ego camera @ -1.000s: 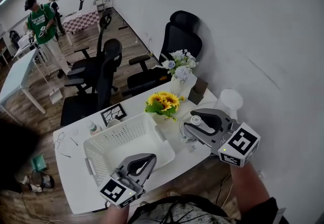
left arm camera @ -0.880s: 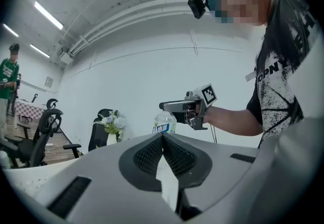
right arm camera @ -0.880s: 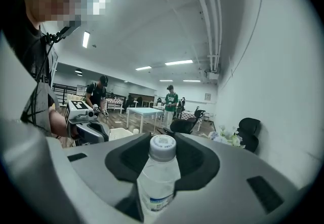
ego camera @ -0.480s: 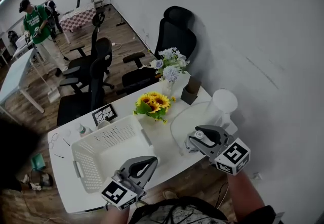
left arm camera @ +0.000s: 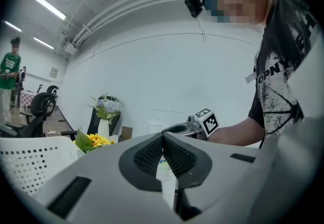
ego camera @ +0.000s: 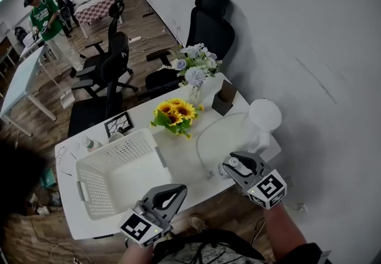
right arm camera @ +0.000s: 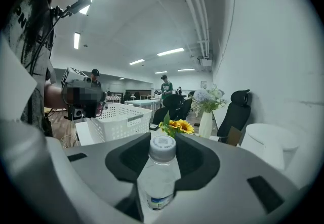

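The right hand-held gripper (right arm camera: 162, 142) is clamped on a clear plastic water bottle with a white screw cap (right arm camera: 158, 180). Its 2 dark jaws press the bottle's shoulders from either side, and the cap stands up between them. In the head view this right hand-held gripper (ego camera: 231, 165) holds the bottle (ego camera: 232, 162) at the near right edge of the white table (ego camera: 184, 158), just in front of a white round-topped object (ego camera: 264, 117).

The left hand-held gripper (left arm camera: 163, 136) is closed, its ribbed pads meeting at the tips with nothing gripped between them. From the head view, the left hand-held gripper (ego camera: 177, 190) hangs off the table's near edge, just beside the near right corner of a white perforated plastic basket (ego camera: 89, 188), apart from it.

Behind the basket a bunch of yellow sunflowers (ego camera: 172, 111) sits mid-table. A white vase of pale blue and white flowers (ego camera: 195, 67) and a small brown cardboard box (ego camera: 225, 97) stand at the far edge. 3 black office chairs (ego camera: 211, 24) stand beyond the table.
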Demonstrator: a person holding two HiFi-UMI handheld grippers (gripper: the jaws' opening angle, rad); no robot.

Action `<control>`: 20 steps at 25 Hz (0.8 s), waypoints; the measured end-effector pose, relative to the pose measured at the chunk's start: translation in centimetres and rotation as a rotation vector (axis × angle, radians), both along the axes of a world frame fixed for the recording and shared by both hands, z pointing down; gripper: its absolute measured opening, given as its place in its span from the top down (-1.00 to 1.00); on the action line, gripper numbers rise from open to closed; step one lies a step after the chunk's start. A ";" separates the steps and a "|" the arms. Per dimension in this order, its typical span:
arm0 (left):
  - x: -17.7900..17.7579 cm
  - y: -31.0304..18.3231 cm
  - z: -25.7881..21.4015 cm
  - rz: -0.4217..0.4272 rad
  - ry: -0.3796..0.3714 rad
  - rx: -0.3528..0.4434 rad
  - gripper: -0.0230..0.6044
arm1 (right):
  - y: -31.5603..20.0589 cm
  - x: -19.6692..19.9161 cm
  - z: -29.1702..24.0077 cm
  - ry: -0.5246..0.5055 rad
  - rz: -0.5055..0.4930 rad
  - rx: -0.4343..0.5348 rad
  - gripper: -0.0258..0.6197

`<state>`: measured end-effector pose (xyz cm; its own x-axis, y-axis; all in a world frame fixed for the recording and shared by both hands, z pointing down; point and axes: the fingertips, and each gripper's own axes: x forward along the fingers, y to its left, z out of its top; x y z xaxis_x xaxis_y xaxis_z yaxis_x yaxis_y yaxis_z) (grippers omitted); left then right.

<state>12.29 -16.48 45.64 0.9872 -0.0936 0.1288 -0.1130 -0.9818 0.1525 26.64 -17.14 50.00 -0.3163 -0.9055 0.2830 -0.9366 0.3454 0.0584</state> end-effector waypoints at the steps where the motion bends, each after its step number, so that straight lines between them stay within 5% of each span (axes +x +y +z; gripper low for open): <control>1: 0.3 0.1 0.3 -0.002 -0.007 -0.001 0.89 | 0.0 0.3 0.6 -0.002 0.000 -0.004 0.43; 20: 2.3 1.0 0.8 -0.002 -0.027 0.045 0.89 | -1.2 1.6 5.6 0.013 -0.016 -0.029 0.43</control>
